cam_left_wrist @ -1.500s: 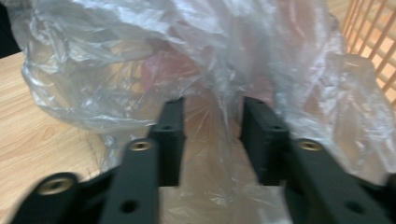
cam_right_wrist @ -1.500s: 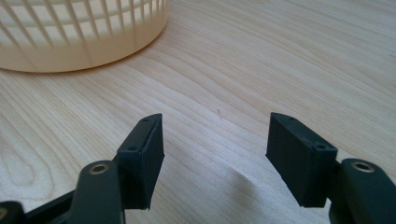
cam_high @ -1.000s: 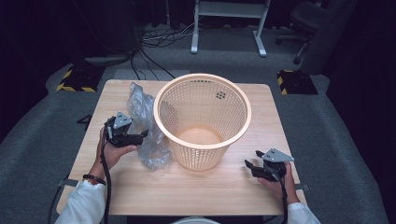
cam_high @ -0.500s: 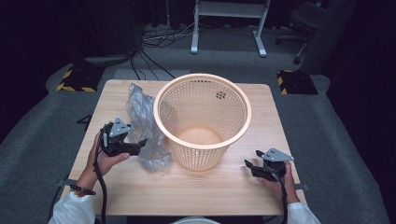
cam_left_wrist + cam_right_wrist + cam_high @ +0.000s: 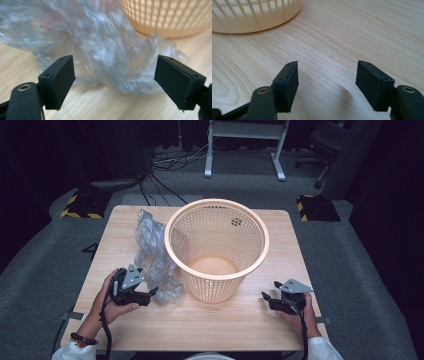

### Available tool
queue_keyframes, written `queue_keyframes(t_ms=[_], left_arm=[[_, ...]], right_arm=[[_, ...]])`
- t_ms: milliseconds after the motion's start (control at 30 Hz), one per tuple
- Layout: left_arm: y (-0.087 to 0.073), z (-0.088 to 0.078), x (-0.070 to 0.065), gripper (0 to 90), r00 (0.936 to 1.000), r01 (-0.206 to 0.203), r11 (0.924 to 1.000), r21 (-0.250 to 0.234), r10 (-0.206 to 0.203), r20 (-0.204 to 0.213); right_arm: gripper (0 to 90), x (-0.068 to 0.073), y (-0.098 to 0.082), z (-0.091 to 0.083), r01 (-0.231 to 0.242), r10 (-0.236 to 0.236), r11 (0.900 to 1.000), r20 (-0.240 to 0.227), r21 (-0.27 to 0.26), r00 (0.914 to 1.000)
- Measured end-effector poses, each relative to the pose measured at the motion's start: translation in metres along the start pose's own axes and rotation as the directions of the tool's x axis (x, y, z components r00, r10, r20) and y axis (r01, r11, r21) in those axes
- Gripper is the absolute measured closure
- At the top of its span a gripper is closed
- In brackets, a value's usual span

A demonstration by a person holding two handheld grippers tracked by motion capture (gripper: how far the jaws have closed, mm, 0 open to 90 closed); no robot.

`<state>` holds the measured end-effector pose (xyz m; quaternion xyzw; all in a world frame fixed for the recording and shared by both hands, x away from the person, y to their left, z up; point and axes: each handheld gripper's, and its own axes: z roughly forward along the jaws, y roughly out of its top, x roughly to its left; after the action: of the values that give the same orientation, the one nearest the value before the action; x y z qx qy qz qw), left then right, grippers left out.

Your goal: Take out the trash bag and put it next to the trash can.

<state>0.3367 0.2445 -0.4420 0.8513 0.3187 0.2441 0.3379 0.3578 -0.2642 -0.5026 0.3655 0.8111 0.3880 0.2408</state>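
**Bag straight ahead of my left jaws, near end first**

My left gripper (image 5: 150, 293) sits at the table's near-left, pointing toward 3 o'clock in the high view. Its jaws stand wide apart with nothing between the pads; in the left gripper view the two black fingers (image 5: 60, 80) frame a gap and touch only air. The crumpled clear plastic bag (image 5: 105, 52) lies dead ahead at 12 o'clock in that view, its near bulge just beyond my fingertips and resting on the wooden table (image 5: 225, 330).

From above, the bag (image 5: 155, 255) runs long from 12 o'clock down to 6 o'clock along the left flank of the basket (image 5: 216, 250), its lower end touching or nearly touching the basket wall. That lower end is what my left fingers face, so I judge the grab comes from the side, across the bag's long axis.

My right gripper (image 5: 268, 297) rests at the near-right, jaws also open and empty over bare wood, the basket's foot (image 5: 254, 17) off at 11 o'clock in its own view. The basket stands between it and the bag, so my left hand is clearly nearer.
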Motion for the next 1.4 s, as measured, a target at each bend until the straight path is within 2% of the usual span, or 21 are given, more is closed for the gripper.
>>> queue_keyframes(t_ms=[167, 367, 700, 867, 933, 1000, 1067, 1233, 1333, 1400], left_arm=[[-0.014, 0.007, -0.012, 16.1, 0.9995, -0.03, 0.999, 0.034, 0.03, 0.001], [-0.028, 0.009, -0.019, 16.1, 0.9991, -0.025, 0.9988, 0.042, 0.024, 0.036], [-0.048, 0.01, -0.025, 16.0, 0.9935, 0.021, 0.9986, 0.048, -0.026, 0.11], [-0.053, 0.01, -0.027, 16.0, 0.9928, 0.022, 0.9976, 0.065, -0.03, 0.116], [-0.054, 0.011, -0.027, 16.0, 0.9916, 0.037, 0.9973, 0.064, -0.044, 0.121], [-0.056, 0.011, -0.027, 16.0, 0.9901, 0.048, 0.9966, 0.067, -0.056, 0.129], [-0.059, 0.012, -0.027, 16.0, 0.9912, 0.046, 0.996, 0.076, -0.055, 0.12], [-0.063, 0.012, -0.025, 15.9, 0.9864, 0.075, 0.9941, 0.079, -0.085, 0.14], [-0.067, 0.014, -0.022, 15.8, 0.9784, 0.115, 0.9909, 0.069, -0.125, 0.164], [-0.069, 0.015, -0.021, 14.3, 0.9776, 0.117, 0.9916, 0.055, -0.125, 0.17]], right_arm=[[34.2, 0.0, 0.0, 0.0, -0.001, 0.001, 1.0, 0.001, 0.006, 1.0], [33.7, 0.0, 0.0, 0.0, 0.002, -0.002, 1.0, 0.001, 0.009, 1.0], [30.5, 0.0, 0.0, 0.002, 0.008, -0.008, 0.999, -0.006, 0.031, 0.9999], [28.7, -0.001, -0.001, 0.002, 0.006, -0.006, 0.999, -0.02, 0.043, 0.9998], [27.6, -0.002, -0.001, 0.002, 0.001, 0.0, 0.998, -0.023, 0.06, 0.9997], [24.7, -0.003, -0.001, 0.002, -0.008, 0.01, 0.997, -0.035, 0.072, 0.9993], [22.1, -0.004, -0.002, 0.002, -0.02, 0.024, 0.997, -0.048, 0.079, 0.9985], [15.9, -0.008, -0.002, 0.003, -0.04, 0.051, 0.993, -0.097, 0.108, 0.994], [15.8, -0.008, -0.002, 0.003, -0.042, 0.052, 0.993, -0.098, 0.11, 0.9938], [15.7, -0.008, -0.002, 0.003, -0.041, 0.052, 0.993, -0.098, 0.11, 0.9939]])
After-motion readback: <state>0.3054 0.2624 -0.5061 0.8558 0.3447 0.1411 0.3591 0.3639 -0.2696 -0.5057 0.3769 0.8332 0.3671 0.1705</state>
